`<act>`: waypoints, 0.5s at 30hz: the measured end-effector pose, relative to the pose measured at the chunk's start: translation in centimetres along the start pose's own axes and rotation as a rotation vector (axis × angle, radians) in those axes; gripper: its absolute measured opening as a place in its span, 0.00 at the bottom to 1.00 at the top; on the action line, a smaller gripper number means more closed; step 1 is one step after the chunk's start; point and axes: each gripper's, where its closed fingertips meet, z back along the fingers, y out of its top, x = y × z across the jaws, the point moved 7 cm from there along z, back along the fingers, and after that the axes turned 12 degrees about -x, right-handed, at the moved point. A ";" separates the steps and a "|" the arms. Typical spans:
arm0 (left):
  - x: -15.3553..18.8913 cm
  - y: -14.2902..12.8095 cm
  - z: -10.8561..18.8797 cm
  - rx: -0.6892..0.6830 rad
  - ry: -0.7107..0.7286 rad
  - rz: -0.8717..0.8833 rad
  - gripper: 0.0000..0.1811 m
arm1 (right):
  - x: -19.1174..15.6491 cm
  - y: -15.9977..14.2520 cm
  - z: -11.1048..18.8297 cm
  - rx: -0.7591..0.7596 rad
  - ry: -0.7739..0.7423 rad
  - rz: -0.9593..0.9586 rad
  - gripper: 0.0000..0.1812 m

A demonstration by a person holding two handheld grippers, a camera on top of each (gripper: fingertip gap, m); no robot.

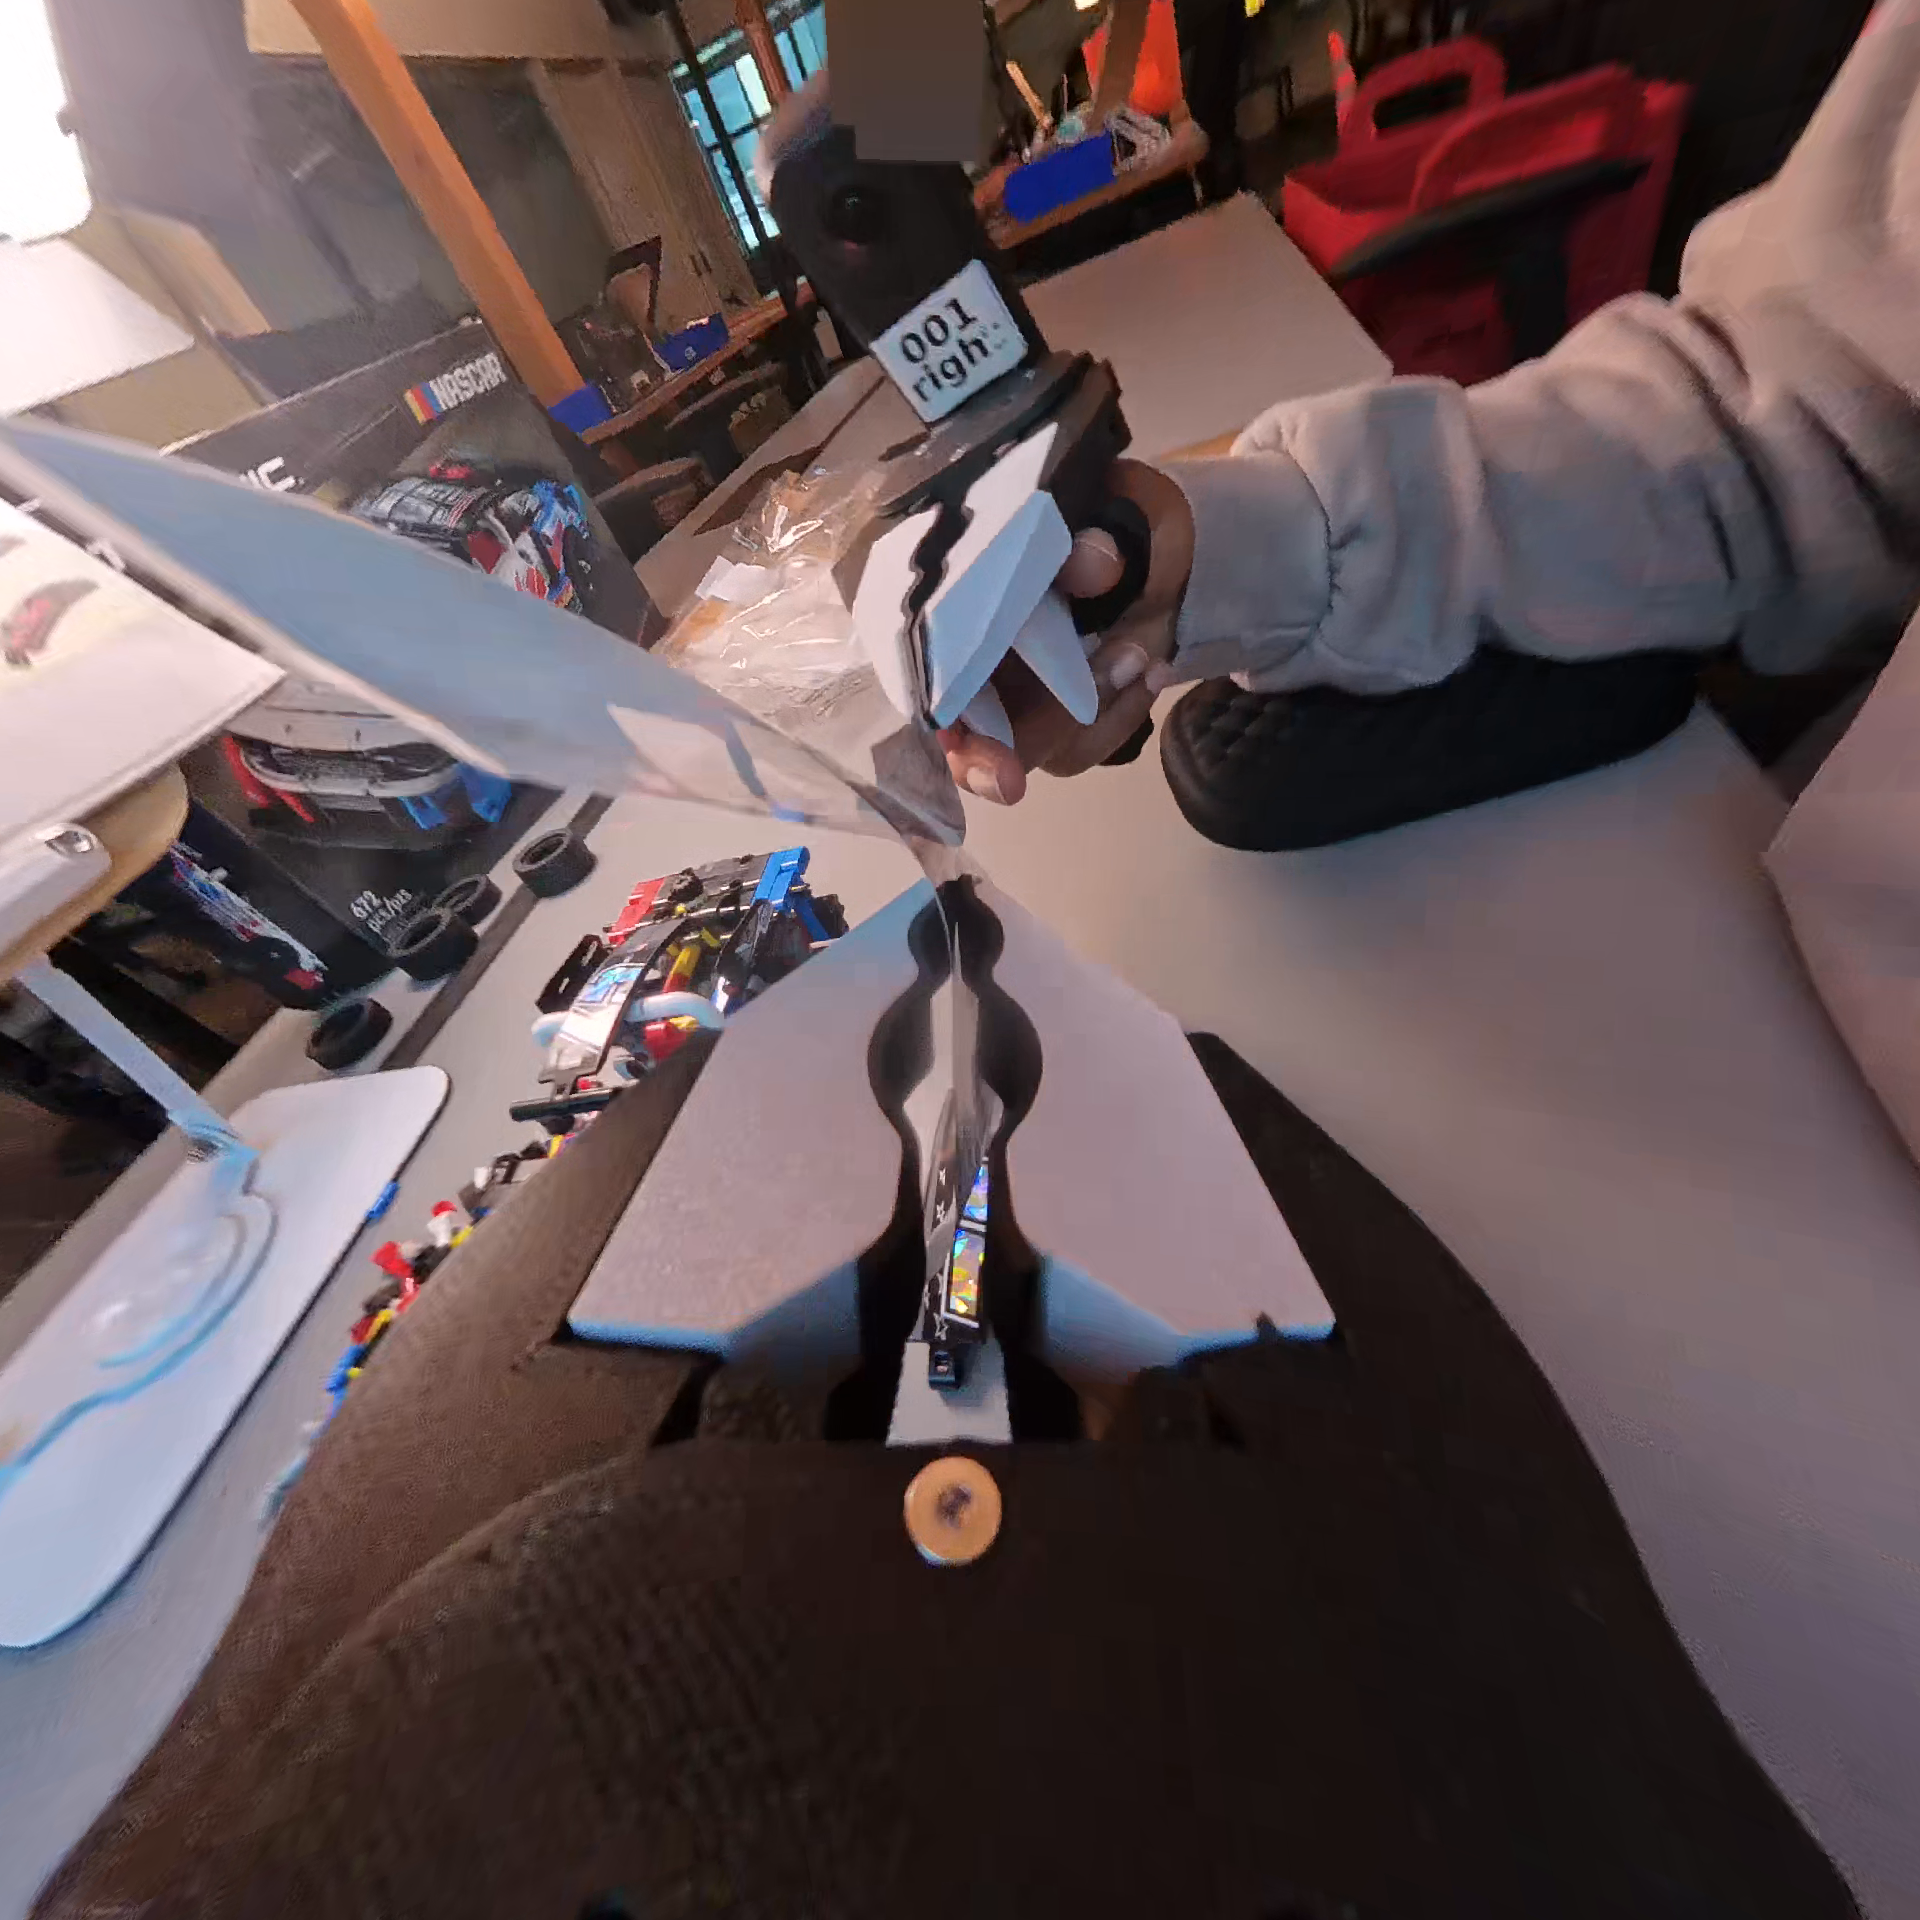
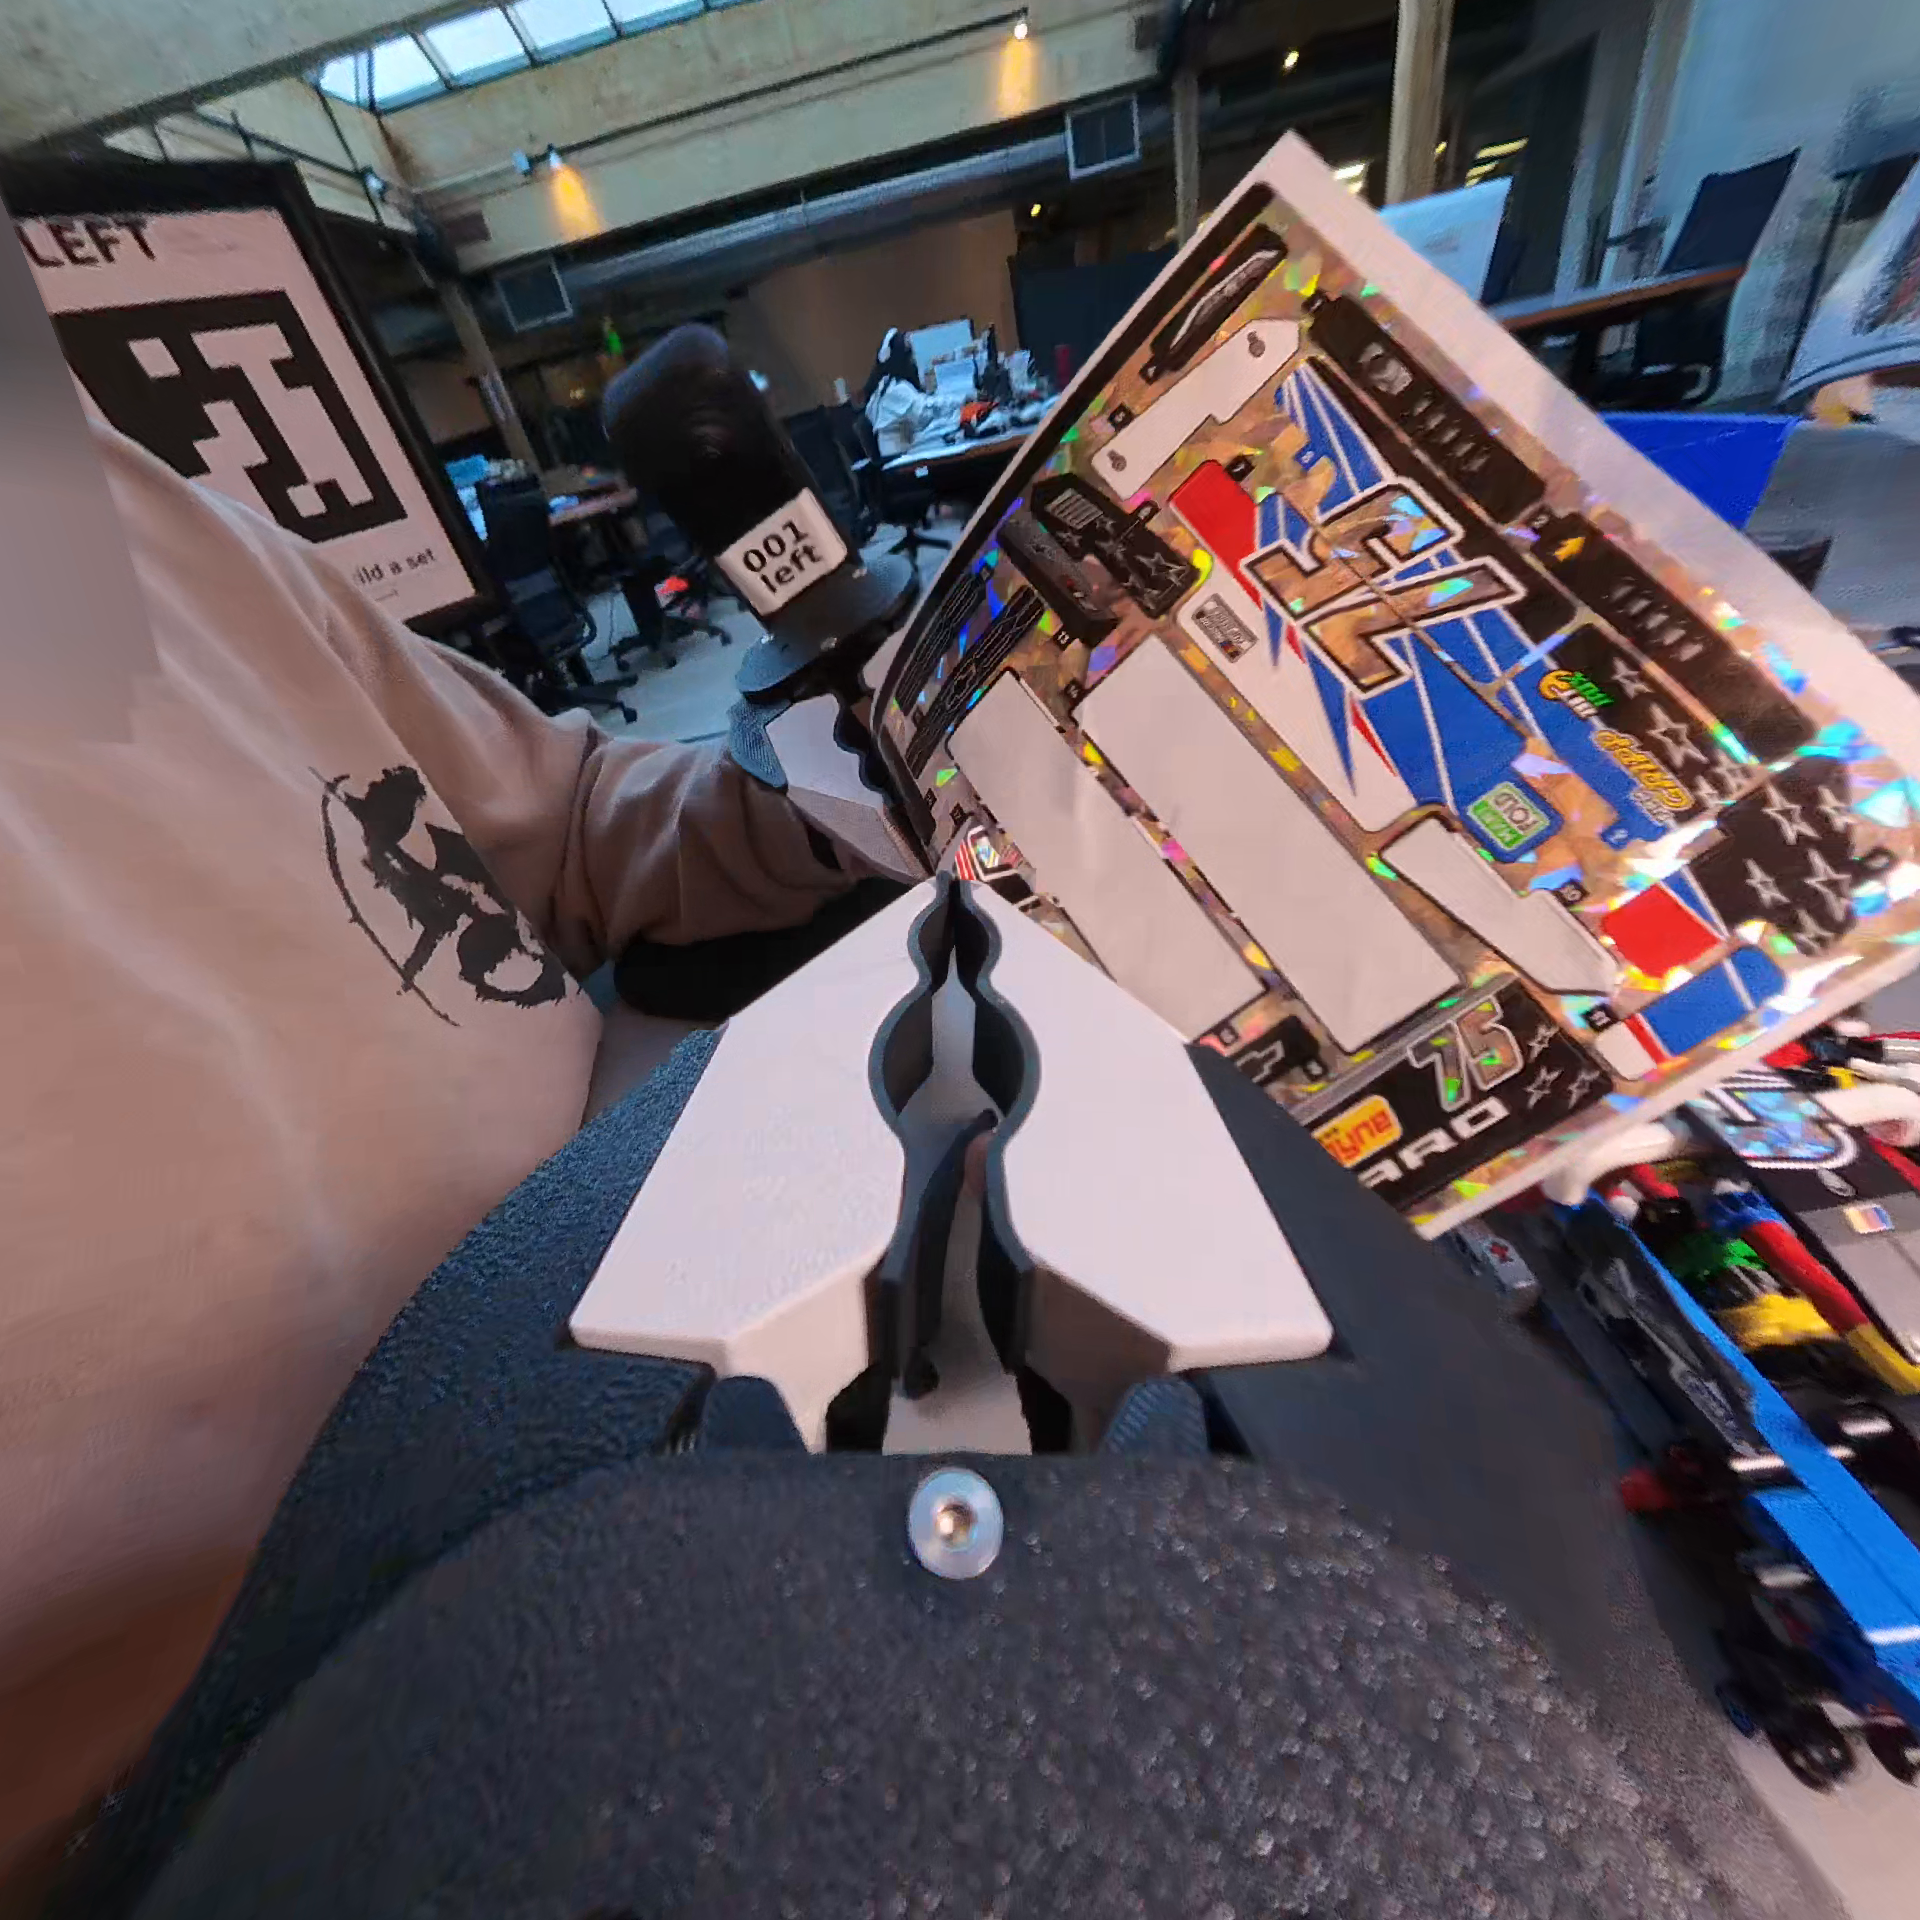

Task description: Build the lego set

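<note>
A holographic sticker sheet point(image 2: 1403, 727) with blue, red and black car stickers is held up in the air. My left gripper point(image 1: 951, 894) is shut on it, and the sheet runs edge-on between its fingers point(image 1: 966, 1247). The left gripper also shows in the right wrist view point(image 2: 831, 769), at the sheet's left edge. My right gripper point(image 2: 951, 894) is shut, with its tips at the sheet's lower left edge. In the left wrist view the right gripper point(image 1: 935, 717) pinches a small grey flap point(image 1: 914, 774) lifted from the sheet. The part-built lego car point(image 1: 686, 966) lies on the table below point(image 2: 1766, 1299).
Loose lego pieces point(image 1: 416, 1257) and black tyres point(image 1: 551, 862) lie left of the car. The set's box point(image 1: 395, 499), clear plastic bags point(image 1: 769, 613) and a white stand base point(image 1: 208, 1299) stand around. A black wrist rest point(image 1: 1403, 748) lies under the person's grey sleeve point(image 1: 1558, 499). Spacing between my two grippers at the tips: around 4 centimeters.
</note>
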 end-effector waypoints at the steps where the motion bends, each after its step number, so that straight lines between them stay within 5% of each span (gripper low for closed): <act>1: -0.4 -0.1 0.1 0.023 -0.016 0.061 0.00 | 0.2 0.2 0.4 0.035 -0.018 -0.011 0.00; 8: -3.3 -1.0 0.3 0.162 -0.103 0.472 0.00 | 1.2 1.6 4.1 0.233 -0.122 -0.063 0.00; 15: -4.6 -2.1 -0.6 0.157 -0.132 0.613 0.00 | 0.8 2.3 9.1 0.393 -0.227 -0.056 0.00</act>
